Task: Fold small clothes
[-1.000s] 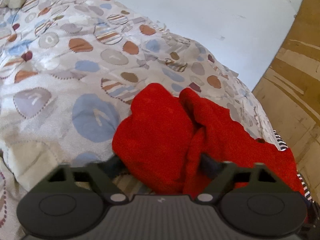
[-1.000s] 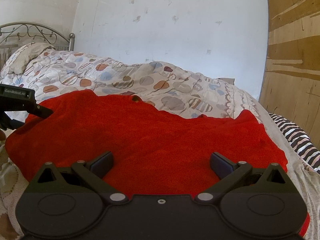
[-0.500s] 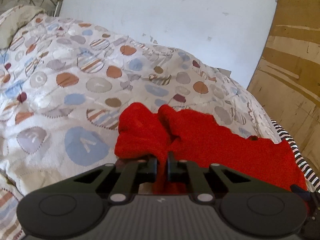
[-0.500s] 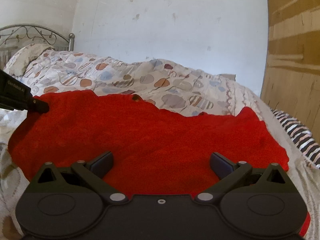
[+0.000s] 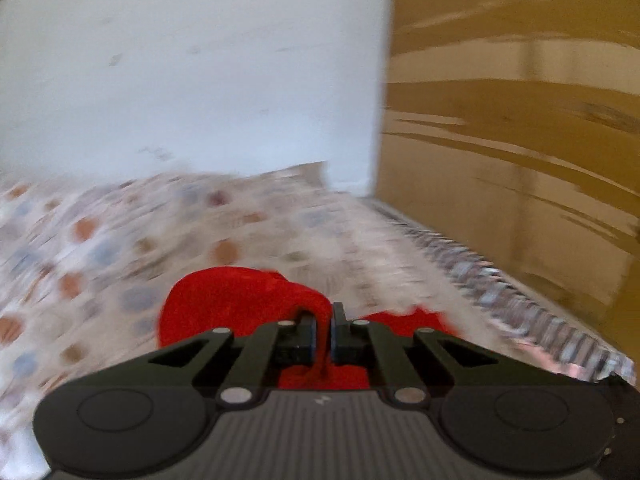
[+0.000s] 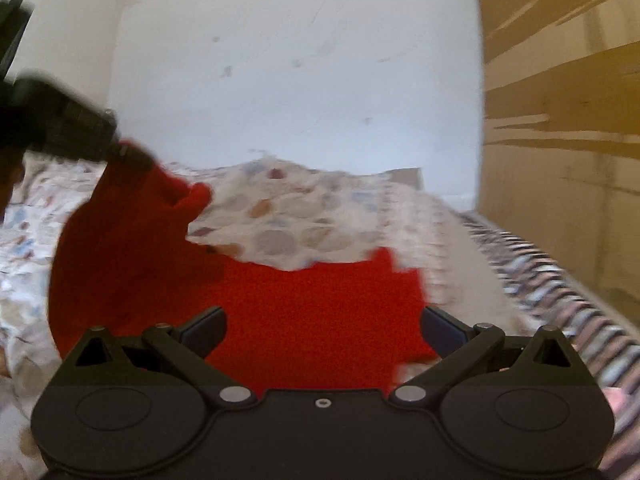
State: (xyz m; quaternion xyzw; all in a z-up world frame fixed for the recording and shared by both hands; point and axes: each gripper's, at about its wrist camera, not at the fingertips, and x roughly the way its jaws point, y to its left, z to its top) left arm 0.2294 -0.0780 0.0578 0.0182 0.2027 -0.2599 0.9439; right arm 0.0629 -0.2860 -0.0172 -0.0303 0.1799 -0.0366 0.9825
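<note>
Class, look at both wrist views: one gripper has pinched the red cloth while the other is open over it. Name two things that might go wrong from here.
1. The left gripper pinches only a thin bunched fold of the red cloth, so it may slip out.
2. The right gripper is open and holds nothing, so the rest of the cloth on the quilt may drag and crease.

Left gripper (image 5: 323, 320): black, ribbed grey top plate, silver pivot screws. Right gripper (image 6: 322, 326): black, smooth plate.

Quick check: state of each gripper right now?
Left gripper: closed on a pinch of the red cloth.
Right gripper: open, holding nothing, red cloth beneath it.
</note>
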